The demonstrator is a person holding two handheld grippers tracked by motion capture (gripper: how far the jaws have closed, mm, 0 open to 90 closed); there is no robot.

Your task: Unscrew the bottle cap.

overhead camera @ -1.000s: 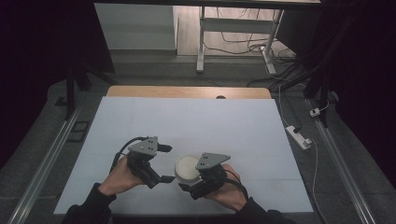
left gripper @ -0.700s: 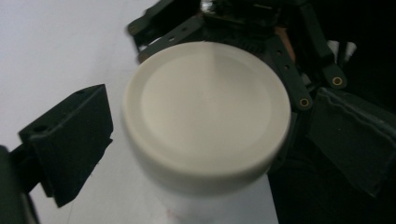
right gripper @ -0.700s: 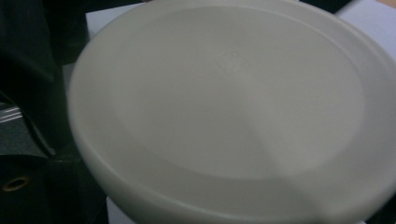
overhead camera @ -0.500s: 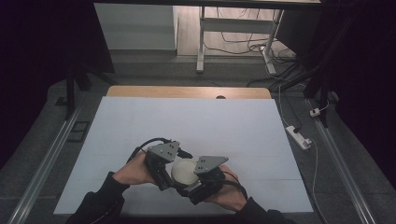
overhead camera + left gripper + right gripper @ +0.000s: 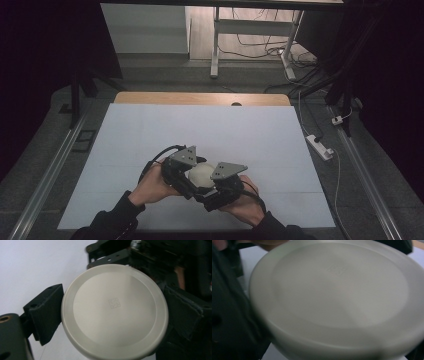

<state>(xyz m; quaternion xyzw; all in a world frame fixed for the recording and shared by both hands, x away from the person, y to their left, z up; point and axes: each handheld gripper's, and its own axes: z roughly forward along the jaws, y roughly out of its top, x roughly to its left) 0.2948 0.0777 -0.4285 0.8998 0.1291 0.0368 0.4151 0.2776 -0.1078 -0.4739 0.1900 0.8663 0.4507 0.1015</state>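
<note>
A white round container (image 5: 200,173) with a flat lid sits low over the white table sheet (image 5: 210,130), near the front edge. Both grippers meet on it. My left gripper (image 5: 191,179) comes from the left; in the left gripper view its two black fingers (image 5: 46,312) press the lid's rim (image 5: 115,310) from opposite sides. My right gripper (image 5: 209,188) comes from the right; in the right gripper view the blurred lid (image 5: 337,295) lies very close, with a dark finger (image 5: 229,315) against its left edge. The container's body below the lid is hidden.
The sheet stretches wide behind and to both sides of the hands. A wooden table edge (image 5: 200,98) runs along the back. A white power strip (image 5: 319,146) lies on the floor at the right, and metal rails (image 5: 47,175) flank the table.
My left gripper has moved right and closed its jaws on the container that the right gripper held. Both hands have drawn together.
</note>
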